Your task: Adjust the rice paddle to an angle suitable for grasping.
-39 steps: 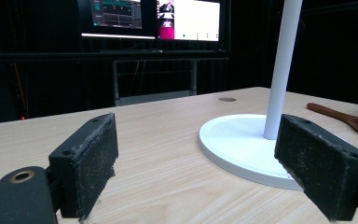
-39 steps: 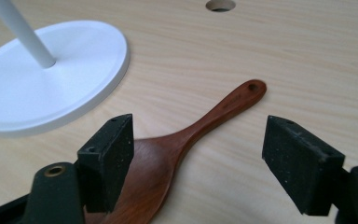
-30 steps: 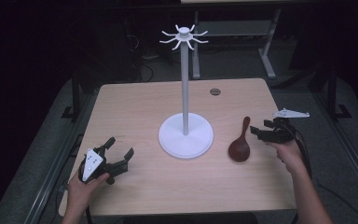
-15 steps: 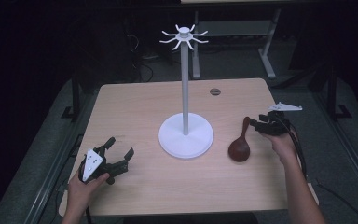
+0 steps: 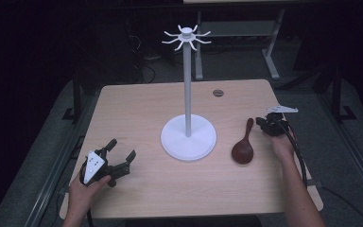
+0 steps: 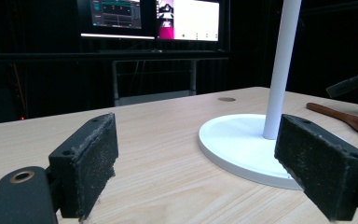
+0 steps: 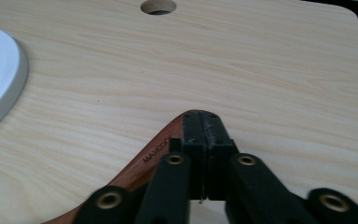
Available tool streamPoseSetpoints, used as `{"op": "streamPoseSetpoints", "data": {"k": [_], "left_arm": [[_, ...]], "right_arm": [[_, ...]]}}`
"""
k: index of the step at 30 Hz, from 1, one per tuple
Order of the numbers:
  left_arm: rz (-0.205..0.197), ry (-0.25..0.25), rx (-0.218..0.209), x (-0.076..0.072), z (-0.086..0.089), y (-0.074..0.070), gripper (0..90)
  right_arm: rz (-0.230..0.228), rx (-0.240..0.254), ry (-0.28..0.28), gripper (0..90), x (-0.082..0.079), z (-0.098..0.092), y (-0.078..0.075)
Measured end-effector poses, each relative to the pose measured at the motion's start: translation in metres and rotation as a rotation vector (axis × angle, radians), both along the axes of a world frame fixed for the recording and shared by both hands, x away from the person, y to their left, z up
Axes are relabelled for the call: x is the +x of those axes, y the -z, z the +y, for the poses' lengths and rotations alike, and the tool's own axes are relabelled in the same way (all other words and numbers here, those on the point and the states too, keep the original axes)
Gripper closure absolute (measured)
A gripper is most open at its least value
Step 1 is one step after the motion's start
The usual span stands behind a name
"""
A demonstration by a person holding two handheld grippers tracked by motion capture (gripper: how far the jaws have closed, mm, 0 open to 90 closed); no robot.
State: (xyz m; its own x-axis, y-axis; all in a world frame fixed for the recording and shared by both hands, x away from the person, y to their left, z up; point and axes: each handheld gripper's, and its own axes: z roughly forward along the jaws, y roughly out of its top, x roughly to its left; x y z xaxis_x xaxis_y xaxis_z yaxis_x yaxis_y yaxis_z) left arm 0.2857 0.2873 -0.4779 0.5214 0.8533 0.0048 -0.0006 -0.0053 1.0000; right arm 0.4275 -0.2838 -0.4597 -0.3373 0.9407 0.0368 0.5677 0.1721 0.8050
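Observation:
A dark wooden spoon [image 5: 242,152] lies right of a white hook stand [image 5: 187,85], its handle pointing to the far side. My right gripper [image 5: 261,124] sits at the handle's far tip. In the right gripper view its jaws have just been closing; the gripper [image 7: 204,116] now has its pads pressed together, and the spoon handle [image 7: 154,156] runs under them down to the lower left, with no wood visible between the pads. My left gripper [image 5: 123,147] rests open at the table's near left. In its own view the gripper [image 6: 196,158] holds nothing, and the stand's pole [image 6: 279,70] rises beyond it.
The stand's round white base [image 5: 172,142] occupies the table's middle, with hooks spreading at its top [image 5: 186,35]. A cable hole [image 5: 218,93] sits near the far edge. Monitors [image 6: 149,16] glow behind the table, and metal frame legs [image 5: 269,52] stand on the floor beyond.
My right gripper has moved left and down to the tip of the spoon handle, and its jaws have gone from wide apart to together. The left gripper and the spoon stayed put.

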Motion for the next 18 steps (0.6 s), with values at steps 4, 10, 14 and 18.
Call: {"op": "streamPoseSetpoints", "data": {"k": [4,10,14,18], "left_arm": [[0.000,0.000,0.000,0.000,0.000,0.000,12.9],[-0.001,0.000,0.002,0.000,0.000,0.000,12.9],[0.000,0.000,0.000,0.000,0.000,0.000,12.9],[0.000,0.001,-0.001,0.000,0.000,0.000,12.9]], "right_arm": [[0.020,-0.014,-0.021,90.0,0.002,0.002,0.008],[0.029,-0.021,-0.035,90.0,0.005,0.006,0.015],[0.032,-0.023,-0.039,90.0,0.005,0.008,0.017],[0.038,-0.031,-0.039,89.9,0.005,0.009,0.019]]}}
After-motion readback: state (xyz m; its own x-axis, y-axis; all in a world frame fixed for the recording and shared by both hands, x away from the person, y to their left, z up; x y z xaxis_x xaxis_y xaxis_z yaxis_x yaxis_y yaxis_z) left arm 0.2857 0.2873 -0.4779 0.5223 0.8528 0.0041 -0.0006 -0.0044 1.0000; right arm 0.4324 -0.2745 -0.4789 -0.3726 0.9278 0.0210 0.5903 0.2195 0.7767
